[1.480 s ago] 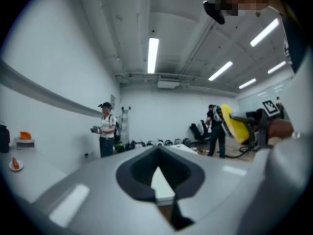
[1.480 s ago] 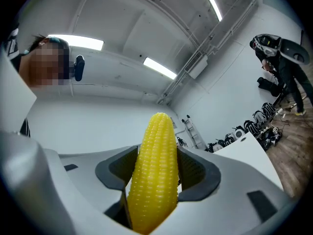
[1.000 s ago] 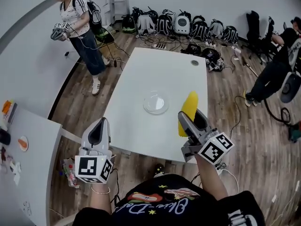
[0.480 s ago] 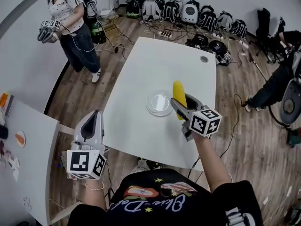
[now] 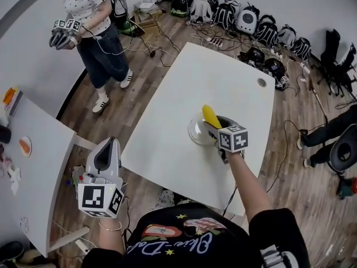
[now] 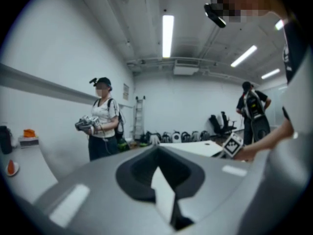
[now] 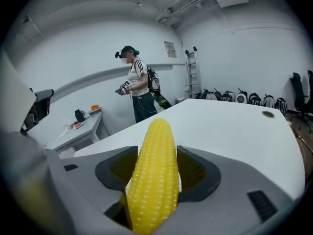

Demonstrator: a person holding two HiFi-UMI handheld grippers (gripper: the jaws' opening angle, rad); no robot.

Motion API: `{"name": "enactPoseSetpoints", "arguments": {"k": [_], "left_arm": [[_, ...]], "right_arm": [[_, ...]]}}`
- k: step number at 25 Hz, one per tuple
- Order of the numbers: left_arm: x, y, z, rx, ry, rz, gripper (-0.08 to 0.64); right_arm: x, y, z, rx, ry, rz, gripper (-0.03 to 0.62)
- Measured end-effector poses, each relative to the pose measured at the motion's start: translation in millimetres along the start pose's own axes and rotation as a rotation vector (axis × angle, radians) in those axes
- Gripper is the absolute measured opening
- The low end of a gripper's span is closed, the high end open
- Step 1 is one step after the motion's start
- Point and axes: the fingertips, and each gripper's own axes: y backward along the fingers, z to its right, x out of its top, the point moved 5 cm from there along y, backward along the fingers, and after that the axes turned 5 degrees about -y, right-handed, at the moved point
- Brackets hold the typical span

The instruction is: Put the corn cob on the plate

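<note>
My right gripper [image 5: 215,125] is shut on the yellow corn cob [image 5: 210,116] and holds it over the clear glass plate [image 5: 196,132] near the middle of the white table [image 5: 184,99]. In the right gripper view the corn cob [image 7: 155,173] stands lengthwise between the two grey jaws, its tip pointing away from the camera. My left gripper [image 5: 106,156] hangs off the table's left edge, over the wooden floor, jaws together with nothing between them. The left gripper view looks out level across the room, its jaws closed.
A person [image 5: 95,32] holding grippers stands at the far left of the table. A second white table [image 5: 33,172] with small items lies to my left. Backpacks [image 5: 245,21] line the far wall. A round grommet [image 5: 261,82] sits in the table's far right corner.
My right gripper has carried the corn cob forward and to the left, from beside the plate to over it. The left gripper has stayed low at the table's left edge.
</note>
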Motion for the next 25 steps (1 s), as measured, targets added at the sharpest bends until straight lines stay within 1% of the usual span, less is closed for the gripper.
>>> {"name": "enactPoseSetpoints", "arguments": {"k": [4,9,11,15,20,25], "left_arm": [[-8.5,12.8,-19.6,0.049,0.004,-0.022,0.0],[-12.0,13.2,-34.3,0.062,0.011,-0.032,0.002],[-13.0,12.3,-34.8,0.056,0.017,-0.033,0.002],[-13.7,7.7,-37.7,0.047,0.033,-0.024,0.002],[-4.9,3.2,-33.3,0.022,0.023,-0.01,0.0],[-7.3,4.6,-39.0,0.016,0.026,0.005,0.0]], "right_arm": [[-3.8,-23.2,-5.8,-0.025,0.082,-0.066,0.252],[-16.8,-47.4,-14.6,-0.044,0.198,-0.172,0.252],[-22.1,-53.0,-15.4,-0.043,0.207,-0.201,0.252],[-22.4,-58.4,-15.8,-0.04,0.213,-0.207,0.252],[-22.0,-56.5,-15.8,-0.027,0.212,-0.226,0.252],[-31.3,-61.3,-23.5,0.004,0.308,-0.262,0.253]]}}
